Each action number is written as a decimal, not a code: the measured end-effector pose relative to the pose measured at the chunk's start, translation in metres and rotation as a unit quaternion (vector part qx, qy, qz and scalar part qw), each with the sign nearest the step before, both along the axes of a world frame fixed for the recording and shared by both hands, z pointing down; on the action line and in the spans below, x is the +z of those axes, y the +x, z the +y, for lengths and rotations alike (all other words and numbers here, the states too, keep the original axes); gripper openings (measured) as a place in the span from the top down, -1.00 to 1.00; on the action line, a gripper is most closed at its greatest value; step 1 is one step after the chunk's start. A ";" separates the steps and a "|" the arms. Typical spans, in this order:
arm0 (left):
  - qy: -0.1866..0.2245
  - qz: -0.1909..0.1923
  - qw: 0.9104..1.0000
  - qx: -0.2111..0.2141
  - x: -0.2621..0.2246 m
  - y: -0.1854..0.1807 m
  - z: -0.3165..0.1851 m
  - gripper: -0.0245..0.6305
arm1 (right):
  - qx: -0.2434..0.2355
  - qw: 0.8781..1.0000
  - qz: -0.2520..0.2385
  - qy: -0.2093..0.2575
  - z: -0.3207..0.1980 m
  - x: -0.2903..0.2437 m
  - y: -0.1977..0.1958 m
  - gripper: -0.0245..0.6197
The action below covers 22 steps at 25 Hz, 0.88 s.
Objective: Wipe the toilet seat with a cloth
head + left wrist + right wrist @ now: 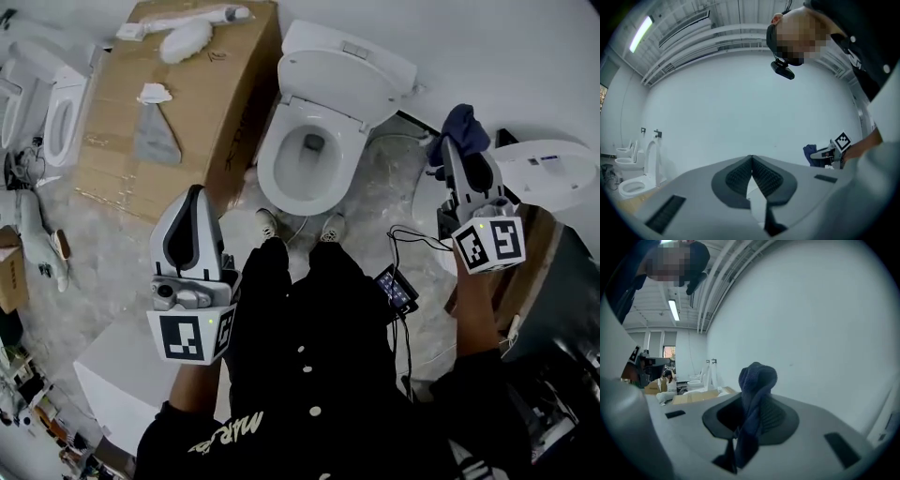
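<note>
The cloth [757, 380] is dark blue. It is pinched tight between the jaws of the right gripper [453, 155], and a bunch of it sticks up past the tips. The left gripper [751, 161] has its jaws pressed together with nothing in them. Both grippers are up in the air. The left one is near a big flat cardboard box [202, 103]. The toilet seat [274, 173] lies down on the white toilet bowl [295, 164], between the two grippers and apart from both. The lid [333, 80] stands open behind it. The person's shoes [267, 223] are on the floor just in front of the bowl. A phone [396, 289] with a wire is to the right of the shoes.
</note>
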<state>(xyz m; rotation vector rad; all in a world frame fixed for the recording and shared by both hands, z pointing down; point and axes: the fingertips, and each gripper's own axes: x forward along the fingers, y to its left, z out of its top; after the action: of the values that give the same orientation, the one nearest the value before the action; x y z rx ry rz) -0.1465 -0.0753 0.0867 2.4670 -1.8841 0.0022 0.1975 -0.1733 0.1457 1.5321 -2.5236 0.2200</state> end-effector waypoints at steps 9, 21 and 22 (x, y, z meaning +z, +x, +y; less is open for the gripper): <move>0.035 -0.009 0.999 -0.020 -0.049 -0.024 0.004 0.89 | 0.043 0.997 -0.006 0.057 0.041 -0.086 0.025 0.66; 0.076 -0.017 0.996 -0.049 -0.089 -0.051 0.007 0.89 | 0.095 0.988 -0.035 0.117 0.068 -0.147 0.055 0.66; 0.080 -0.016 0.995 -0.052 -0.092 -0.054 0.008 0.89 | 0.100 0.987 -0.040 0.119 0.071 -0.149 0.058 0.66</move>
<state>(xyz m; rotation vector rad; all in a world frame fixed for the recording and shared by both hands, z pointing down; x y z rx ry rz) -0.2002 -0.0676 -0.0051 2.4772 -2.1031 -0.1168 0.2557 -0.1026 -0.0034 1.9061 -2.5305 0.0051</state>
